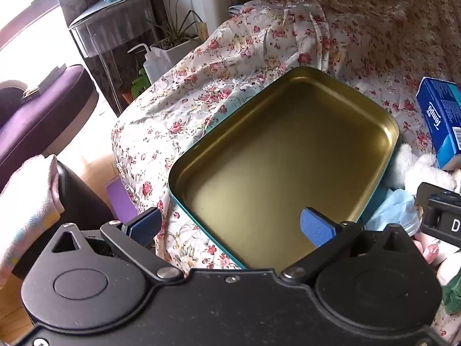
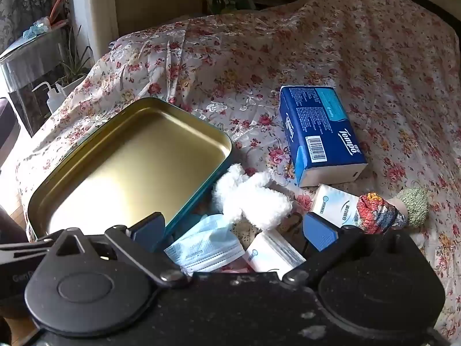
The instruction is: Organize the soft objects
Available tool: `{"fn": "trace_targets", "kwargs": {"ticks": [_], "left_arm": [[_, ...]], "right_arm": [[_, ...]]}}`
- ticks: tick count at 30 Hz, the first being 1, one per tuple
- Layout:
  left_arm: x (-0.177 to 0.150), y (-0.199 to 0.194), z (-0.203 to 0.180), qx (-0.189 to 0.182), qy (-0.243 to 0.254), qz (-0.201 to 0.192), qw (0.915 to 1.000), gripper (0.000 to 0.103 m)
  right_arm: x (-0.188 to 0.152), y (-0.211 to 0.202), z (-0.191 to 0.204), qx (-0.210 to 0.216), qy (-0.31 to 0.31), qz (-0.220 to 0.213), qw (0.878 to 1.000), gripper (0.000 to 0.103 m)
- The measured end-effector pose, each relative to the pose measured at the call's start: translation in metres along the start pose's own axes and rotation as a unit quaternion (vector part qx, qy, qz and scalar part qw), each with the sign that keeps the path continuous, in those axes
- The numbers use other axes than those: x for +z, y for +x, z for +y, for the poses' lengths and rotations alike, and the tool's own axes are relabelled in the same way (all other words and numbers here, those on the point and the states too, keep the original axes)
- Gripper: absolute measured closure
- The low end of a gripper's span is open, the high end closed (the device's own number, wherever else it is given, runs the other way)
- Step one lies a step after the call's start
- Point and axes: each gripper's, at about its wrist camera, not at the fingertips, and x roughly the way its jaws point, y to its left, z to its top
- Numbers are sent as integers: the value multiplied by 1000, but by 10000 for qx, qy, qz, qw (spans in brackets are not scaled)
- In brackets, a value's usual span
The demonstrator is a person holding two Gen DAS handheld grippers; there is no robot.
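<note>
The left gripper point(image 1: 230, 226) is held with jaws spread wide over the near rim of the shallow rectangular teal tin with a gold interior point(image 1: 288, 155), nothing gripped. The right gripper point(image 2: 234, 232) is likewise spread, above a crumpled pale-blue face mask point(image 2: 206, 246) and a white tissue packet point(image 2: 269, 253). Just beside the tin's right edge, on the floral bedspread point(image 2: 360, 57), a fluffy white plush toy point(image 2: 250, 196) is seen; farther off lies a blue Tempo tissue pack point(image 2: 319, 135).

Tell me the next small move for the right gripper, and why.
Probably lower the open right gripper onto the blue face mask just ahead of it and close. The mask lies between the spread fingers, beside the tin, which holds nothing yet, so it looks like the nearest soft item to move in.
</note>
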Motion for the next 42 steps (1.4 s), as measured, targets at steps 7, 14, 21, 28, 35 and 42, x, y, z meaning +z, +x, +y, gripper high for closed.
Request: {"fn": "trace_targets", "kwargs": {"ticks": [7,14,21,28,35,42], "left_arm": [[11,-5,1,59,12,-33,10000,3],[-1,1,-3,76,86,-56,9999,3],[-2,1,-1,72,85,-88,9999,3],[-3,1,-1,70,84,-86,9999,3],[-3,1,-1,79,76,-89,9999,3],[-3,1,-1,79,75,-84,9999,3]], "right_arm": [[-2,3,2,19,46,33,10000,0],[-4,7,4,17,64,81,9999,0],[-1,5,-1,56,74,101,9999,0],[-1,6,0,60,73,104,9999,0],[-2,6,1,59,71,106,9999,0],[-1,6,0,60,70,108,9999,0]]}}
